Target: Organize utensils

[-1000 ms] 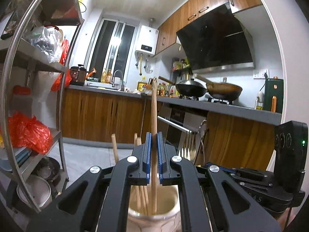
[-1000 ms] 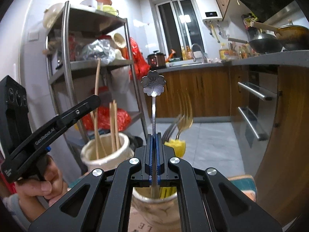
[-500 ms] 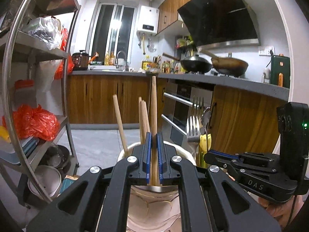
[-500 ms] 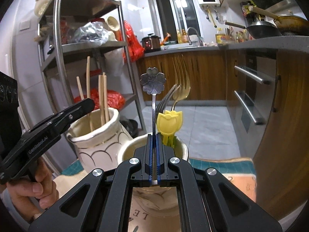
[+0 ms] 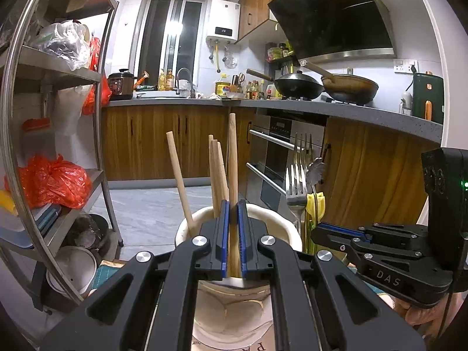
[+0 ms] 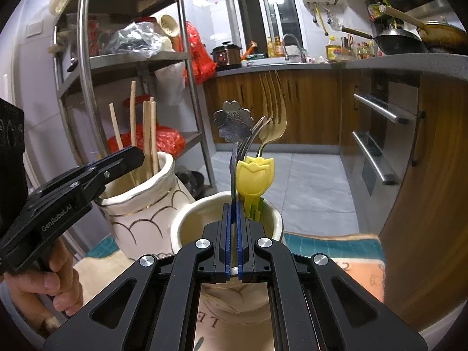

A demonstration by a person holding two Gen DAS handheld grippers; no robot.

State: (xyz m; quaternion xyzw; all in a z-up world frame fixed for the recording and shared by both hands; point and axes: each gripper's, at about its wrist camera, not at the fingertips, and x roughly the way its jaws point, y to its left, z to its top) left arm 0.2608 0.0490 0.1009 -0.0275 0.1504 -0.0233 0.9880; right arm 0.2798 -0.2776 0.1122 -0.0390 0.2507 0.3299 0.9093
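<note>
The left gripper [image 5: 233,234] is clamping a wooden chopstick [image 5: 233,158] between its blue pads, and its lower end is now reaching down inside the cream vase [image 5: 204,222] directly below the gripper, where a second ago the vase was sitting lower and further off. Three more chopsticks [image 5: 215,172] are standing in that vase just ahead of the pads. The right gripper [image 6: 234,231] is closing on the thin stem of a flower-headed spoon [image 6: 233,121], and the round pot [image 6: 187,219] beneath it is now sitting close under the pads, with the spoon's stem dropping into its mouth. Forks [image 6: 273,108] and a yellow tulip pick [image 6: 255,172] are rising just beyond the right gripper. Both utensils seem lowered into their holders, though whether either tip is touching bottom is hidden. Judging by this, releasing is likely the remaining step for each
</note>
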